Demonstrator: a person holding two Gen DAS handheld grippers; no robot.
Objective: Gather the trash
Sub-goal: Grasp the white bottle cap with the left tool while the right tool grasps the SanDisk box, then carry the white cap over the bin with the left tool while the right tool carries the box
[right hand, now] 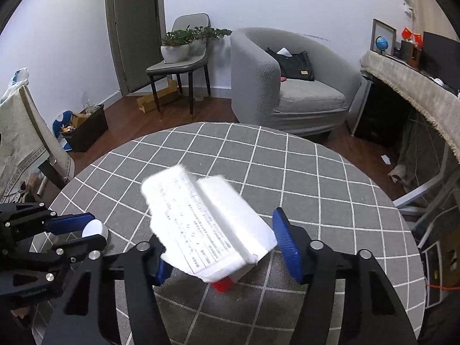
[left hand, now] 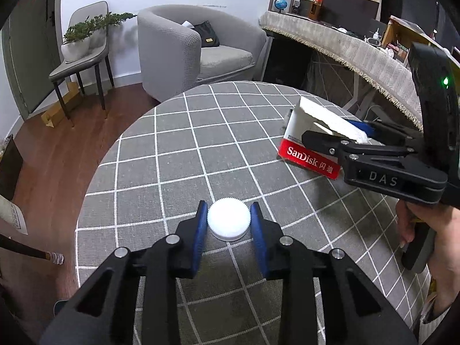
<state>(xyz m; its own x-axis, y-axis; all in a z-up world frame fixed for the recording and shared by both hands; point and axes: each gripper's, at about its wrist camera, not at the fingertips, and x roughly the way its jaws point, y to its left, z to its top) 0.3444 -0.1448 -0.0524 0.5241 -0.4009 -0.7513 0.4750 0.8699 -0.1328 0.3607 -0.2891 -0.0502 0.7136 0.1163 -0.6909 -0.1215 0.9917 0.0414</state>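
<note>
A white ribbed bottle cap [left hand: 228, 222] lies on the round grey checked table [left hand: 178, 143]. My left gripper [left hand: 228, 214] is around it, with both blue pads at its sides; the left pad touches it. The cap also shows in the right wrist view [right hand: 95, 229]. A white and red SanDisk box [left hand: 312, 141] lies at the right of the table. My right gripper [right hand: 220, 237] is open around the box [right hand: 207, 224], with a clear gap at the right pad. In the left wrist view the right gripper [left hand: 339, 135] straddles the box.
A grey armchair [right hand: 290, 86] with a black bag stands beyond the table. A chair with a potted plant [right hand: 184, 49] is by the door. A black bin of trash [right hand: 86, 129] sits on the floor to the left. A cloth-covered desk [left hand: 345, 46] runs along the right.
</note>
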